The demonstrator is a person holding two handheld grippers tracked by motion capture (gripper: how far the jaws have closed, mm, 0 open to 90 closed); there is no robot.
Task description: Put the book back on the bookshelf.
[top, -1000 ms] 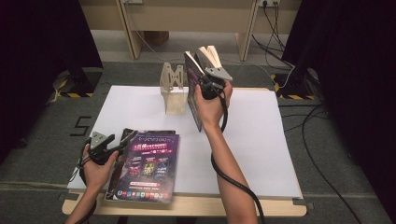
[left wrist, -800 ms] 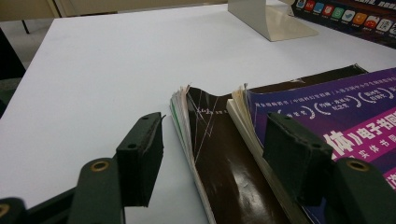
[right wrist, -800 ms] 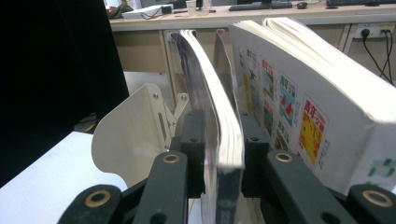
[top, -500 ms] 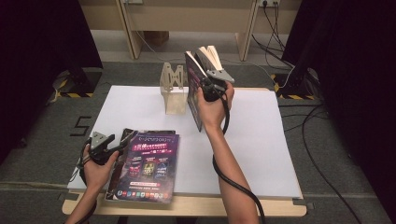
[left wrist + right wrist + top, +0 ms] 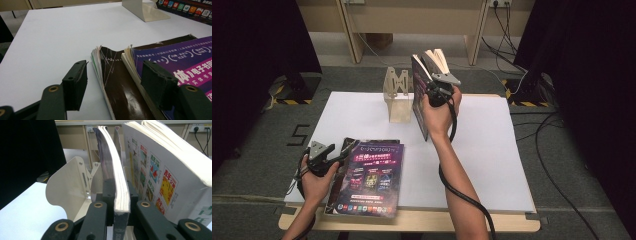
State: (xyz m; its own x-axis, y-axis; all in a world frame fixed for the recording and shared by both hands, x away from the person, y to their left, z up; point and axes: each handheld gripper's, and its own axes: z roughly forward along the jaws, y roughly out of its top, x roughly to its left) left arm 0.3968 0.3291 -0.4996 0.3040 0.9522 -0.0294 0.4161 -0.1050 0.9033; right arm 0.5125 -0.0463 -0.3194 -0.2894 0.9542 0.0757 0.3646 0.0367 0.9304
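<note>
Book [image 5: 117, 182] stands upright on edge between the right gripper [image 5: 121, 195] pads, which have just closed and pinch it beside the bookend [image 5: 398, 95].

Table [image 5: 492, 165]: bookend [image 5: 399, 97] stands at the far edge, left of centre. My right gripper [image 5: 435, 90] is just right of it, an upright book [image 5: 422, 102] between its jaws, more books [image 5: 162, 170] standing right of that one. Near left corner: two magazines stacked, top magazine [image 5: 369, 177] on lower magazine [image 5: 120, 85]. My left gripper [image 5: 332, 155] sits at the stack's left far corner.
</note>
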